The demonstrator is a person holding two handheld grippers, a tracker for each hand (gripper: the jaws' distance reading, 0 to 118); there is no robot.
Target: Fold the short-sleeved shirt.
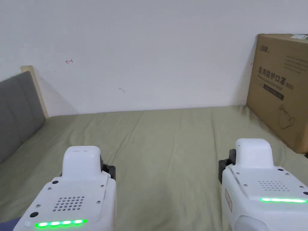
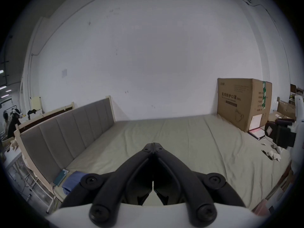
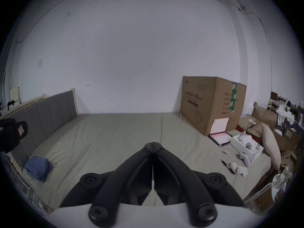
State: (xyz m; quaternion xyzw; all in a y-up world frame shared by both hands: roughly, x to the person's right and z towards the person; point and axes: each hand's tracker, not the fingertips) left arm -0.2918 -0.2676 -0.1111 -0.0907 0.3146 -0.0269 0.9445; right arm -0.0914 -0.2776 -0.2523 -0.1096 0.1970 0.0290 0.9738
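Above a bare green bed sheet (image 1: 168,141), we hold both tools level and idle: the left gripper (image 2: 153,144) has its jaws pressed together on nothing, and the right gripper (image 3: 153,143) is closed and empty too. Our short-sleeved shirt (image 3: 38,165), a blue crumpled heap, lies at the near left corner of the bed, just beside the grey headboard (image 2: 65,132) and well apart from both tools.

By our reckoning the task has not begun; the step in hand is fetching the garment. To do it well, we would swing left, part the jaws of one tool before reaching the cloth, and pinch an outer edge such as a shoulder or hem instead of the middle of the heap, so the fabric falls open when carried to the clear centre of the sheet. A thin teal object (image 2: 60,177) sits close to the heap against the headboard; it seems worth steering around.

Behind the bed rises a plain white wall (image 1: 150,45). A large cardboard box (image 1: 282,90) stands at the far right, with a binder (image 3: 220,135), a white tray of small parts (image 3: 246,145), scraps of paper and a pillow (image 3: 271,147) along the right edge.
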